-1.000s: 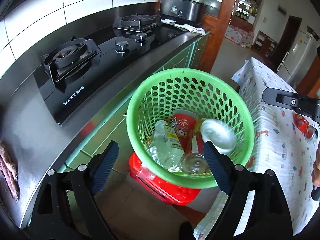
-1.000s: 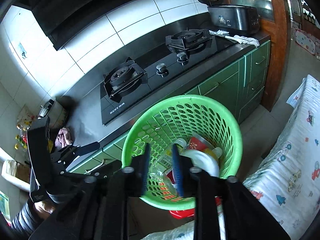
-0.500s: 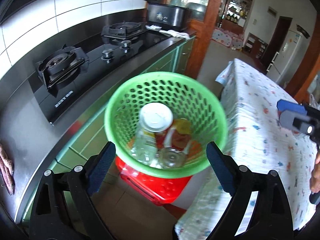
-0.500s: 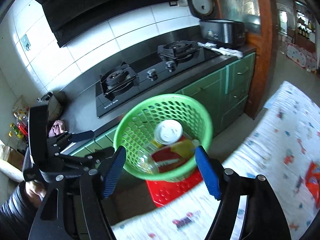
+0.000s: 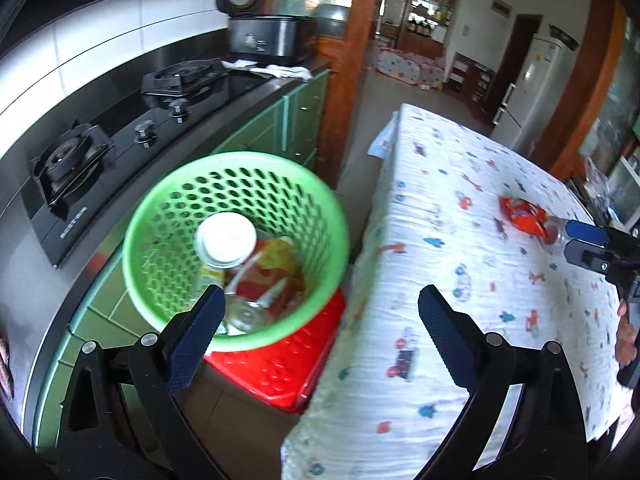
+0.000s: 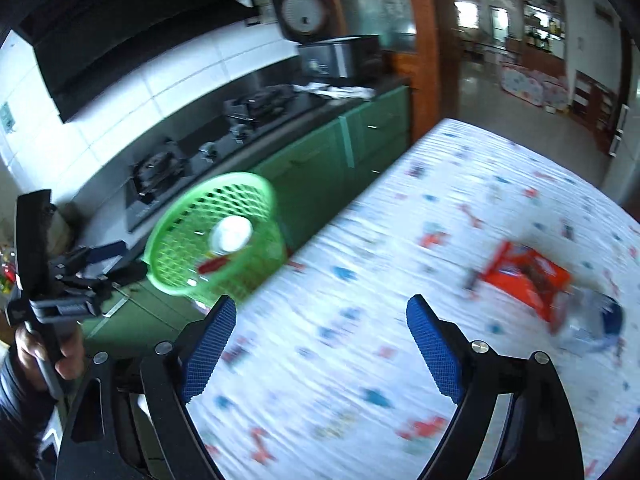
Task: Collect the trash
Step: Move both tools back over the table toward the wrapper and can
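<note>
A green perforated basket [image 5: 328, 216] sits on a red stool [image 5: 280, 372] between the counter and the table. It holds a white-lidded cup [image 5: 226, 238], bottles and wrappers. The basket also shows in the right wrist view [image 6: 176, 240]. A red snack wrapper [image 5: 524, 214] and a clear plastic item [image 6: 596, 324] lie on the patterned tablecloth [image 5: 460, 280]; the wrapper also shows in the right wrist view [image 6: 528, 280]. My left gripper [image 5: 318, 332] is open and empty by the basket's near rim. My right gripper [image 6: 320, 348] is open and empty over the table, left of the wrapper.
A black gas hob [image 5: 120, 140] and a rice cooker [image 5: 272, 36] stand on the counter above green cabinets [image 5: 288, 120]. A wooden post [image 5: 348, 64] stands past the counter's end. A fridge [image 5: 536, 80] is far back.
The right gripper opened, dropping the white-lidded cup into the basket, then swung right over the table toward the red wrapper. The left gripper drew back and turned right, staying open.
</note>
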Tool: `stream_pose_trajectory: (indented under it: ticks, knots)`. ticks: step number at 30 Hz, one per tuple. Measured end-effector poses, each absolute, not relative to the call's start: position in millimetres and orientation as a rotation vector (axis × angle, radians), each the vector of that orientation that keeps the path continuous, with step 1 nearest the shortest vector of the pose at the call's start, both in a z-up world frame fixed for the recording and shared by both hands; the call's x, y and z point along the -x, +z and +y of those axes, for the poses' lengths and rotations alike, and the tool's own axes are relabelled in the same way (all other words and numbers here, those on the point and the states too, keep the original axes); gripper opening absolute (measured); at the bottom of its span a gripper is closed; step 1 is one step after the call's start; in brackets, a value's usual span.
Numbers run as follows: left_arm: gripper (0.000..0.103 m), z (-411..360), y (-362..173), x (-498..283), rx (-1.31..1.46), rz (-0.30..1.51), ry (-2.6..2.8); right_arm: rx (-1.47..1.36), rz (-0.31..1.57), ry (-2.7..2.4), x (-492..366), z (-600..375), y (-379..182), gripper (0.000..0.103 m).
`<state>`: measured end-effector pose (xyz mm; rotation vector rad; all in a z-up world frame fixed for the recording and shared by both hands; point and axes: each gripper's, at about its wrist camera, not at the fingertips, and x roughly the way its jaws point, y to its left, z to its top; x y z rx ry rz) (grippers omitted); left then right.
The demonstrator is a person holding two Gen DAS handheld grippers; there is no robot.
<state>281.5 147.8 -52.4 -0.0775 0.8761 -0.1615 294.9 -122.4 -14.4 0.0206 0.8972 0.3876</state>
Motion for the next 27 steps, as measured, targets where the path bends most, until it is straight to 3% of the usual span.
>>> stream_pose_trajectory:
  ticks: [16,27]
  knots:
    - [0.096,50,-66,-304,0.017,0.929,-0.258,0.207,0.991,0.313,-310,-291,-49,0.089]
    - [0.096,7,-74,-317,0.003,0.95,-0.271,0.535,1.166,0.457,-363,-322,-84,0.091]
